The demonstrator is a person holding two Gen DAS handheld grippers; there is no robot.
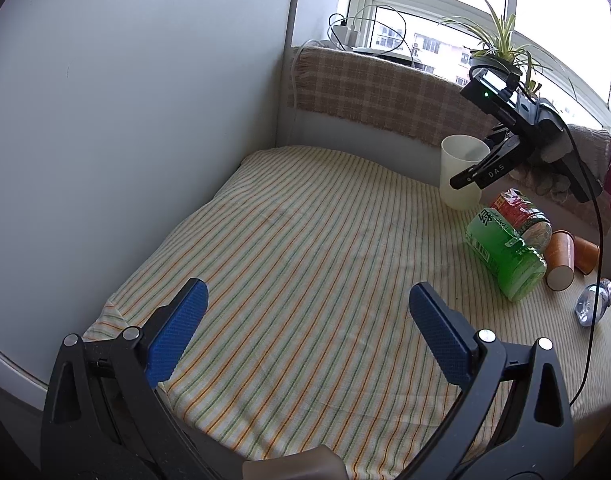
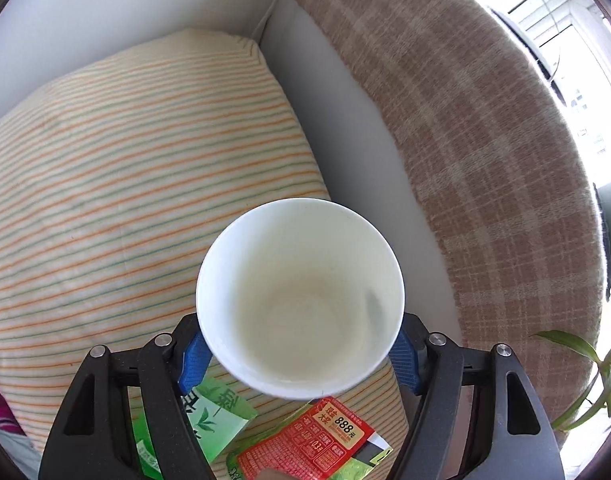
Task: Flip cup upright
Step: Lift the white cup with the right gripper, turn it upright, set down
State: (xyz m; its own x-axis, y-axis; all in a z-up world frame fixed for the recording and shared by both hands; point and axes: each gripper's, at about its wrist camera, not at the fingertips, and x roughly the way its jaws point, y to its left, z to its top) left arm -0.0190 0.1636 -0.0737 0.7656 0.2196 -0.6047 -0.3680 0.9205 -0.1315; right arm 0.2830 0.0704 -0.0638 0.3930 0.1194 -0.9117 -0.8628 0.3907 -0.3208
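Note:
A white cup [image 1: 461, 174] stands upright, mouth up, at the far right of the striped cloth [image 1: 305, 264]. In the right wrist view I look down into its empty inside [image 2: 301, 300]. My right gripper [image 2: 299, 356] has its blue pads [image 2: 193, 360] on both sides of the cup's wall; whether they press it or just flank it is unclear. From the left wrist view the right gripper [image 1: 471, 178] reaches the cup from the right. My left gripper [image 1: 307, 332] is open and empty, low over the cloth's near side.
A green tea bottle [image 1: 505, 244] lies on its side right of the cup. Two orange-brown paper cups [image 1: 561, 258] and a clear plastic bottle [image 1: 593, 306] lie further right. A grey wall [image 1: 125, 120] is left. A plaid blanket [image 1: 385, 92] and a plant [image 1: 501, 44] are behind.

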